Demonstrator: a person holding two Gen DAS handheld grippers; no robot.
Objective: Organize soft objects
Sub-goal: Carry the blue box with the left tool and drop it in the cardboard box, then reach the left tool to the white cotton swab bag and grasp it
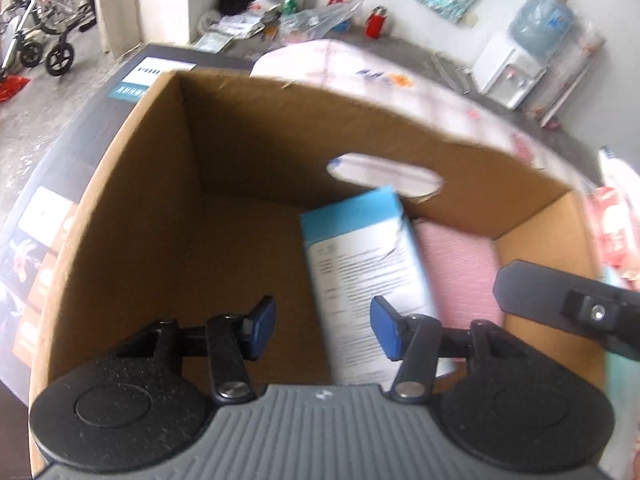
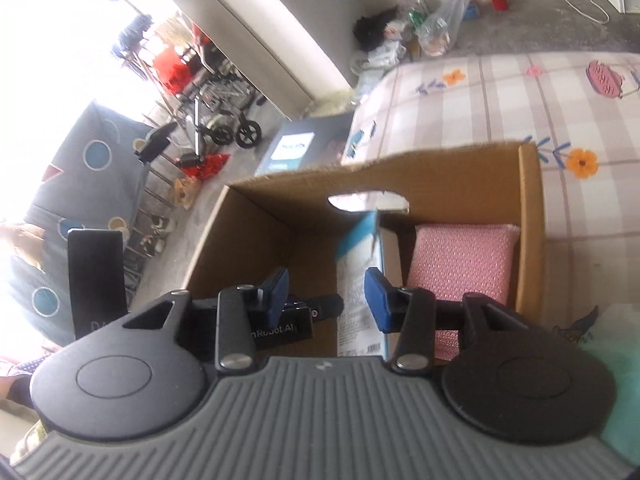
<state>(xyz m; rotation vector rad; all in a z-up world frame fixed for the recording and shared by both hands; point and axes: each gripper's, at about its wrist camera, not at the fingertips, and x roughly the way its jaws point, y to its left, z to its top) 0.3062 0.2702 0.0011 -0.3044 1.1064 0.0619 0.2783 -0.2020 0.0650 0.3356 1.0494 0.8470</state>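
An open cardboard box (image 1: 132, 208) (image 2: 530, 216) stands on a bed. Inside it a pink textured soft pad (image 1: 460, 264) (image 2: 460, 264) leans against the right wall. A white and blue carton (image 1: 368, 276) (image 2: 356, 276) stands tilted next to the pad. My left gripper (image 1: 323, 330) is open and empty above the box's inside, just in front of the carton. My right gripper (image 2: 326, 294) is open and empty above the box's near edge. The left gripper's body (image 2: 288, 320) shows under the right one.
The bed has a checked floral sheet (image 2: 500, 92). A dark printed box (image 1: 52, 216) lies beside the cardboard box. A wheelchair (image 2: 224, 116), a red flask (image 1: 376, 22), bags and a water dispenser (image 1: 516, 68) stand on the floor beyond.
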